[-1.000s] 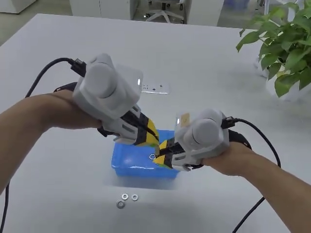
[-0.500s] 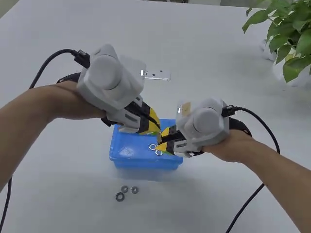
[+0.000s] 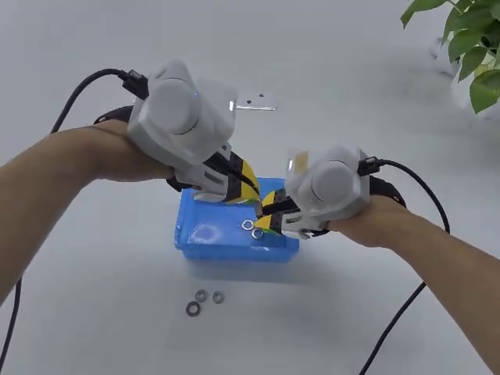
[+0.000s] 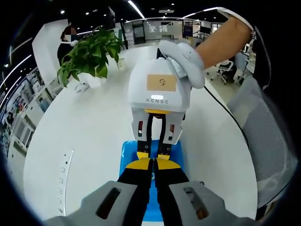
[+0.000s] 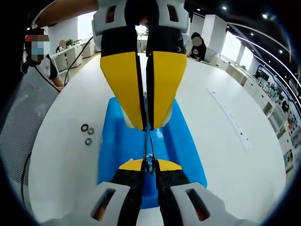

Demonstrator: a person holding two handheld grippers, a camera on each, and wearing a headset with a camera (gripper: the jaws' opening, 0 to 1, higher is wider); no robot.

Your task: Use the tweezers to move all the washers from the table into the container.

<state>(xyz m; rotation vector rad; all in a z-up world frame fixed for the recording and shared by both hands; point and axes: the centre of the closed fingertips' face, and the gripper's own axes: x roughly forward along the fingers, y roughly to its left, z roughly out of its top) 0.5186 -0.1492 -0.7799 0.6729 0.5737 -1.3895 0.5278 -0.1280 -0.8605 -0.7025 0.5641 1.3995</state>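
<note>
The left tool [image 4: 153, 165] has its jaws pressed together. Its yellow tips meet the right tool [image 4: 154, 153] above a blue container [image 4: 126, 160].

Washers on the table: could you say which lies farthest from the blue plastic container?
The silver metal washer lowest in the head view; the other two sit nearer the container.

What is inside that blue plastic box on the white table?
Two small metal ring washers lie in the blue plastic box. The left tongs and right tongs cover its right part, so anything beneath is hidden.
</note>
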